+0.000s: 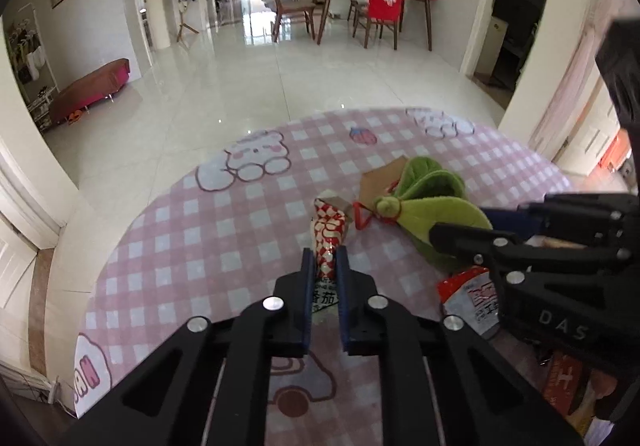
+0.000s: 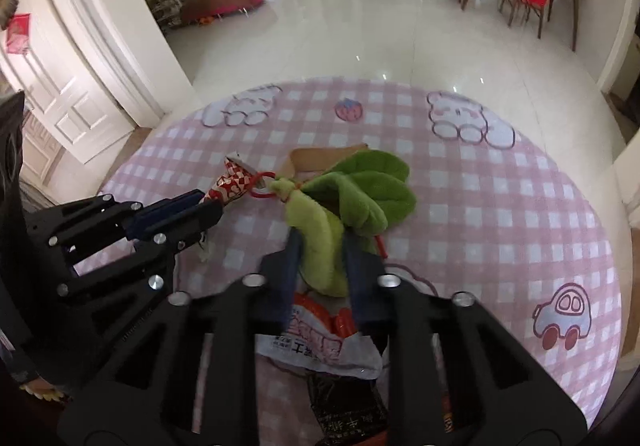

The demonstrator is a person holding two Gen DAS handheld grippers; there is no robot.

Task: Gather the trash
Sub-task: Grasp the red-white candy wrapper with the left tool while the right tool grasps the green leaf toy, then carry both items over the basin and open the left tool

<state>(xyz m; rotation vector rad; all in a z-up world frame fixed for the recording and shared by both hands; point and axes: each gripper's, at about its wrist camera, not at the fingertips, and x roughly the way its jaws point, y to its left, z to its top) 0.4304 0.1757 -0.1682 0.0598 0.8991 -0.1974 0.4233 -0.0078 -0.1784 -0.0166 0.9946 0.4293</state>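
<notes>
Left gripper (image 1: 324, 258) pinches the red-white wrapper (image 1: 329, 230); only the right view shows right gripper (image 2: 320, 246) pinching green plush (image 2: 324, 242)

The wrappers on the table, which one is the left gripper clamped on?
The red-and-white checkered wrapper, pinched by the left gripper. The white-and-red packet lies loose beside it, under the right gripper.

Tablecloth (image 1: 168, 246): pink-and-white check, printed with white bears, a pink strawberry and a white car with red wheels. Twisted wrapper (image 1: 328, 230): red-and-white chequer with silver ends. Plush toy (image 2: 352, 197): 2 greens, darker leaves and paler body, with red cord. Flat packet (image 2: 316, 346): white with red print. Card (image 1: 378, 185): brown. Both grippers: black, blue pads. Floor (image 1: 280, 77): glossy white tiles.
</notes>
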